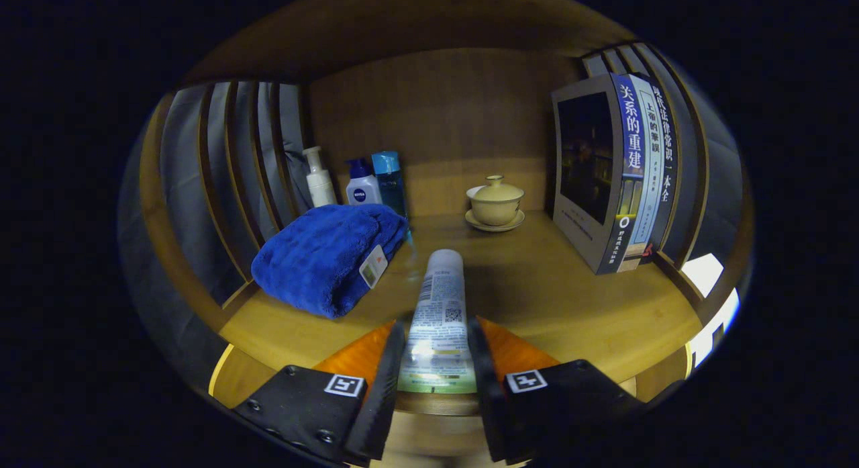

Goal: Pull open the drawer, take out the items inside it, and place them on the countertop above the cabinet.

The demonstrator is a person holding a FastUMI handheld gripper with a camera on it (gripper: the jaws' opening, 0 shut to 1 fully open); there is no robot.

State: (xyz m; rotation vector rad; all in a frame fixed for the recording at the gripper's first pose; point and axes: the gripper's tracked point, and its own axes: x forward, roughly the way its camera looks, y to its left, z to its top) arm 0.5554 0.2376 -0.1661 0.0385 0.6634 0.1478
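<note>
Gripper [437,350]: both fingers closed on a tube [439,313], one pressing each long side. The tube is pale, printed with small text and a square code, and points away from the fingers with its rounded far end out over the countertop [537,300]; whether that end touches the wood cannot be told.

Countertop: a wooden surface inside a wooden alcove, its front edge running just under the fingertips. Bare wood lies to the right of the tube, from the front edge back toward the middle — the widest open stretch on the surface.

Left side, near the front: a folded blue towel [332,253] with a small tag on the face toward the tube. It sits close to the tube's left side, a narrow strip of wood between them.

Back left corner, behind the towel: three bottles in a row — a white pump bottle [319,179], a white bottle with a blue cap [363,184], a clear blue bottle [390,182] — all upright, close together.

Back centre, near the rear wall: a cream lidded cup [496,201] on its saucer, standing apart from everything else.

Right side: upright books [621,172], spines facing the middle, leaning against the slatted right wall [698,152]. A matching slatted wall [228,179] closes the left edge.
</note>
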